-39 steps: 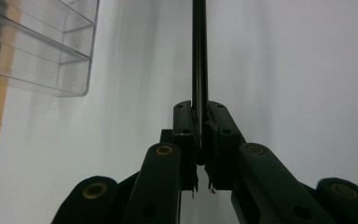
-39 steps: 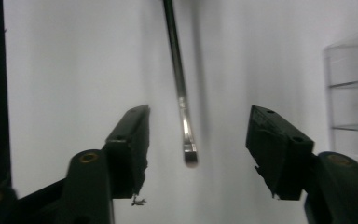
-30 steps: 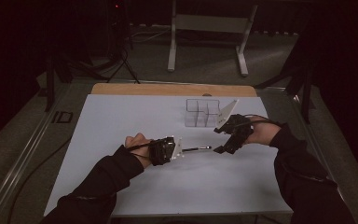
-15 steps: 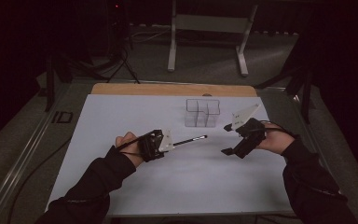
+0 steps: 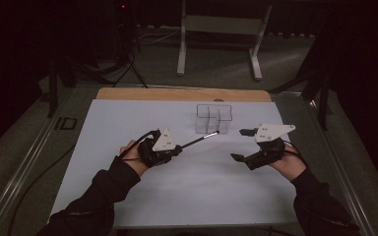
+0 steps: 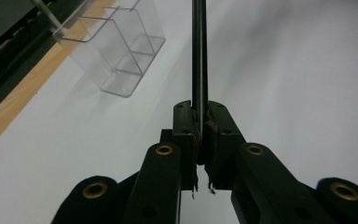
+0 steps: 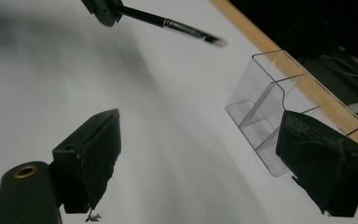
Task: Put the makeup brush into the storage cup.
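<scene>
surface: table with white sheet [image 5: 128, 196] | wooden strip [image 5: 142, 94] bare along the 12 o'clock edge | on sheet: clear compartment box [image 5: 213, 118], toward 12 o'clock from centre, upright

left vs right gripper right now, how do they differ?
The left gripper is shut on a thin black brush; the right gripper stands wide open with nothing between its jaws, having just opened further. The left gripper points its brush tip toward the clear organizer; the right gripper sits to the organizer's right, apart from it. Shared: both are black, carry a grey three-cornered plate, and hang above the white mat.
</scene>
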A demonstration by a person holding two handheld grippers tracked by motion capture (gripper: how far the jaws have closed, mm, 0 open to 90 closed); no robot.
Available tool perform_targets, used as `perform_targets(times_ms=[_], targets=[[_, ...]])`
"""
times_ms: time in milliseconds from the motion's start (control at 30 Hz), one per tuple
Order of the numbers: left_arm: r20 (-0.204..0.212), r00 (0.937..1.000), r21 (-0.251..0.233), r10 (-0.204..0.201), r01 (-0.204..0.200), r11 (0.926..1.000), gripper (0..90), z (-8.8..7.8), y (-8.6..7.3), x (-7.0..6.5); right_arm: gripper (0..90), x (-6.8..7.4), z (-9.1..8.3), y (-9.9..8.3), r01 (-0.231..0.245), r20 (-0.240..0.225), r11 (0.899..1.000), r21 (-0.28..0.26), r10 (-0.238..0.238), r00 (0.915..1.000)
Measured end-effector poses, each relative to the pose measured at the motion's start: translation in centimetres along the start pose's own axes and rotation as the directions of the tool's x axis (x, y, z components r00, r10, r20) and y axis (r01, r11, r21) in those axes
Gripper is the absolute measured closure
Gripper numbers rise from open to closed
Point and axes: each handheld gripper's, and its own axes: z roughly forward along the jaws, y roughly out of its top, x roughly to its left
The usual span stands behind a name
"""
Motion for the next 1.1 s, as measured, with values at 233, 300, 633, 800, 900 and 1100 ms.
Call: perform_targets(times_ms=[233,300,633,800,900,1100], targets=[[0.034,0.9921,-0.094,-0.121,0.124,0.9878,85.5,-0.2,-1.0,0.6,14.0,1.7,0.4,-1.5,-0.013,0.075,0.999,-0.049,0.017,0.997],[0.061,0.9855,-0.128,-0.158,0.165,0.978,85.5,-0.2,-1.3,0.7,14.0,2.1,0.5,-1.9,-0.024,0.097,0.998,-0.057,0.029,0.9949],[0.121,0.9629,-0.229,-0.241,0.264,0.9371,85.5,0.1,-2.6,-0.2,14.1,3.2,1.0,-3.7,-0.102,0.223,0.978,-0.182,0.142,0.9644],[0.156,0.9426,-0.247,-0.295,0.327,0.9123,85.5,0.4,-3.6,-0.4,14.1,3.3,1.5,-4.1,-0.137,0.189,0.977,-0.163,0.167,0.9675],[0.172,0.925,-0.257,-0.339,0.374,0.8911,85.5,0.7,-4.3,-0.4,14.1,3.6,1.7,-4.4,-0.141,0.19,0.975,-0.17,0.173,0.9664],[0.209,0.9023,-0.286,-0.377,0.425,0.8588,85.5,0.9,-5.9,-0.4,14.1,3.6,1.5,-5.1,-0.173,0.189,0.963,-0.208,0.213,0.9586]])
